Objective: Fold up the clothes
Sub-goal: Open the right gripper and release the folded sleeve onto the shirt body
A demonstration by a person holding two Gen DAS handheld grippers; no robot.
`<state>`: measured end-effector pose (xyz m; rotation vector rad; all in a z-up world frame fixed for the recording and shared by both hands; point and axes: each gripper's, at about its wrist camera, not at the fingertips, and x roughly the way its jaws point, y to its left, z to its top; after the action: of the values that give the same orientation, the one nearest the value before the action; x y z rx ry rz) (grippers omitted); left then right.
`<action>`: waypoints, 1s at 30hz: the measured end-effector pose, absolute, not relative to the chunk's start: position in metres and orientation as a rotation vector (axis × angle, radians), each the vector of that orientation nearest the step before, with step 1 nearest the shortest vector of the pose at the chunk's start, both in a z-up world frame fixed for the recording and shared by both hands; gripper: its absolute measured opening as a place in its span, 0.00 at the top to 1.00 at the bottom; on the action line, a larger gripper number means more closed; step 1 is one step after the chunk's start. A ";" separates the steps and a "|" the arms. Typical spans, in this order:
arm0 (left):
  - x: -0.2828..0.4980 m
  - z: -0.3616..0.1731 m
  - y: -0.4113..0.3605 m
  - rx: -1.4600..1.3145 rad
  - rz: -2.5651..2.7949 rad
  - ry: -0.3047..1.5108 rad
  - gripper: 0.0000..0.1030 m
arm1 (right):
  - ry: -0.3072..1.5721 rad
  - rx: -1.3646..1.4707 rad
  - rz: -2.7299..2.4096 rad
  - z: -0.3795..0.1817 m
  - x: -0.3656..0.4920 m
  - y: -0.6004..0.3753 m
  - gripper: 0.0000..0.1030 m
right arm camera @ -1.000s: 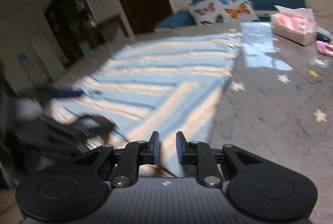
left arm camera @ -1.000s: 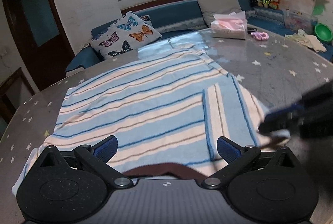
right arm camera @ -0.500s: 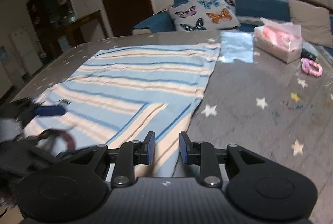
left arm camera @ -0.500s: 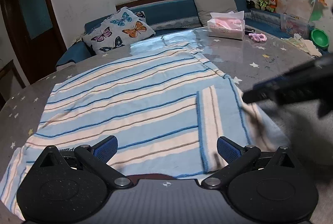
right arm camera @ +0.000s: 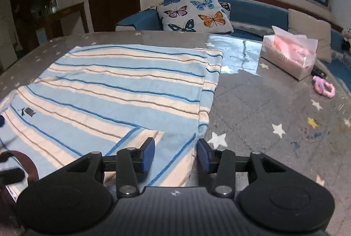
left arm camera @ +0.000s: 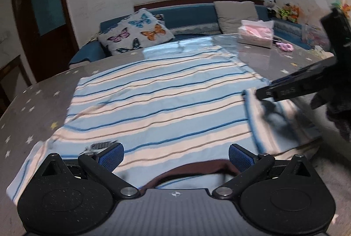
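A light blue and cream striped sweater [left arm camera: 162, 104] lies flat on the grey star-patterned table [left arm camera: 274, 60], its brown collar [left arm camera: 193, 167] nearest me. My left gripper [left arm camera: 175, 155] hovers open over the collar edge with nothing between its fingers. The right sleeve [left arm camera: 274, 124] is folded in over the body. In the left wrist view my right gripper [left arm camera: 291, 88] shows as a dark bar above that sleeve. In its own view the right gripper [right arm camera: 175, 155] sits over the folded sleeve [right arm camera: 173, 144]; its jaws are opening and the pads stand clear of the cloth.
A tissue box [right arm camera: 289, 56] and a pink hair tie [right arm camera: 323, 88] lie on the table's far right. A butterfly pillow [right arm camera: 195, 13] rests on the blue sofa behind. A gloved hand [left arm camera: 337, 109] holds the right gripper. Bare tabletop [right arm camera: 263, 109] stretches right of the sweater.
The right gripper's jaws have widened from nearly shut, and it has swung right, over the sleeve's edge. The left gripper drifted sideways along the collar, still open.
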<state>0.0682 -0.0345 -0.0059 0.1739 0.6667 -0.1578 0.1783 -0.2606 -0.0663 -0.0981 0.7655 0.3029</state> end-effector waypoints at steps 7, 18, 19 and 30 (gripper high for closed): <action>0.053 -0.008 -0.003 0.144 -0.087 0.673 0.00 | 0.734 -0.131 0.310 -0.054 0.146 -0.248 0.47; 0.018 -0.005 0.023 0.127 -0.043 0.643 0.00 | 0.722 -0.157 0.361 -0.064 0.073 -0.229 0.25; 0.016 -0.005 0.026 0.122 -0.031 0.640 0.00 | 0.726 -0.149 0.361 -0.066 0.070 -0.229 0.23; 0.007 -0.011 0.097 0.020 0.222 0.659 0.00 | 0.695 -0.118 0.348 -0.074 0.054 -0.231 0.15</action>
<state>0.0072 0.0973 -0.0108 0.0203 0.6586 0.2223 0.0536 -0.2310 -0.0742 -0.1181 0.6950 0.3485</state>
